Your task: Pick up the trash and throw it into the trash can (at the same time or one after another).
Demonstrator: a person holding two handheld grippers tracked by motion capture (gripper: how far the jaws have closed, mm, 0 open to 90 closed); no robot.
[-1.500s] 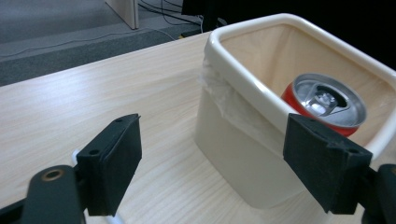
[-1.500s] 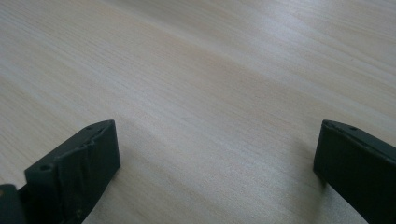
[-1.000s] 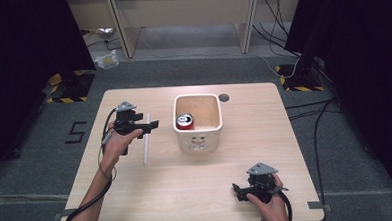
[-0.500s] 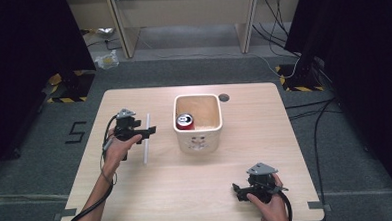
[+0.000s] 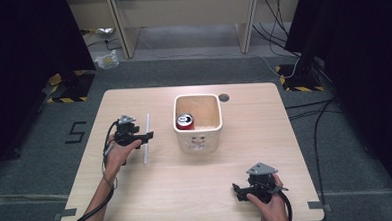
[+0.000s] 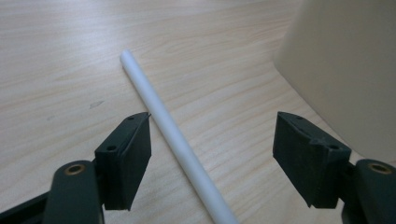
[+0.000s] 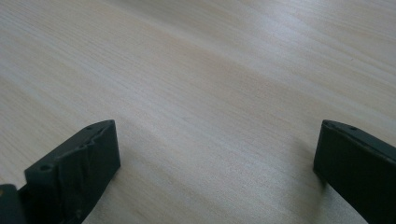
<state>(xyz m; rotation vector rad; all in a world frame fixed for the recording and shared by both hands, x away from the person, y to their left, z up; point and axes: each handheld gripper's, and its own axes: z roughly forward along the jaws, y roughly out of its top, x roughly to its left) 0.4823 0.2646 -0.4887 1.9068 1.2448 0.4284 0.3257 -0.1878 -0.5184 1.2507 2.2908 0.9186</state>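
On the left half of the pale wooden table (image 5: 197,190), my left gripper (image 6: 212,154) sits low over a slim white plastic tube (image 6: 173,135), which lies flat on the wood. Its jaws have just been closing, yet they stand apart with the tube between them: the tube runs just beside one black pad (image 6: 126,158) without being pressed, and is well clear of the other. From the high view the white tube (image 5: 146,137) lies lengthwise, left of a square cream plastic bin (image 5: 199,140), apart from it. Inside that bin lies a red drink can (image 5: 186,121) against the left wall. My right gripper (image 5: 240,192) rests near the table's front edge at the right, well apart from the tube; its jaws are spread wide over bare wood, holding nothing.
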